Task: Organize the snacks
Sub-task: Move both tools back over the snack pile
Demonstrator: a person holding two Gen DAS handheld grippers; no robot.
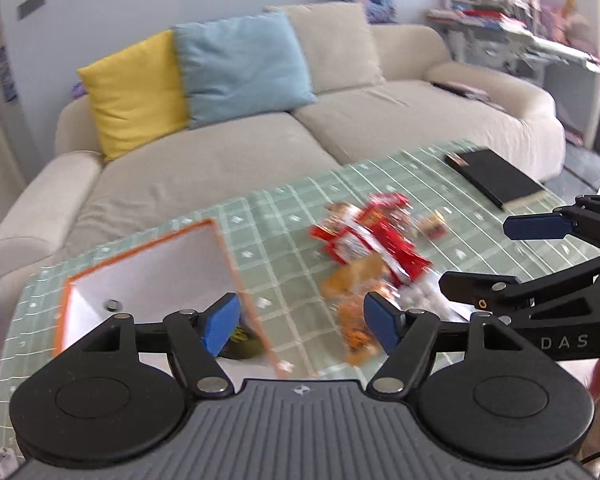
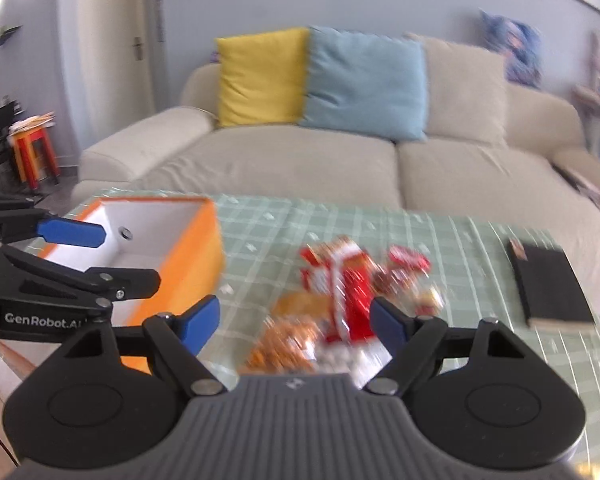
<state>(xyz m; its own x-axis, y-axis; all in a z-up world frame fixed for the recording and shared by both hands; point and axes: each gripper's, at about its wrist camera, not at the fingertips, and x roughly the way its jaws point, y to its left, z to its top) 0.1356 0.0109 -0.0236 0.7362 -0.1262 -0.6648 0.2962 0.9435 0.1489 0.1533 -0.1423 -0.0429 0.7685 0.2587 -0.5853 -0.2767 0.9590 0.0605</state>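
Observation:
A pile of snack packets lies on the green checked tablecloth: red packets [image 1: 374, 236] [image 2: 346, 284] and orange packets [image 1: 354, 300] [image 2: 288, 336], blurred. An orange box with a white inside [image 1: 148, 276] [image 2: 156, 232] stands to their left; a dark packet [image 1: 242, 340] lies in it. My left gripper [image 1: 300, 322] is open and empty, over the box's right wall. My right gripper [image 2: 294, 320] is open and empty, just above the near side of the pile. Each gripper shows in the other's view: the right [image 1: 496, 256], the left [image 2: 112, 256].
A black book [image 1: 494, 178] [image 2: 550, 284] lies at the table's far right. A beige sofa [image 1: 236, 160] with yellow and blue cushions stands behind the table. A red and orange stool [image 2: 34, 152] stands at the far left.

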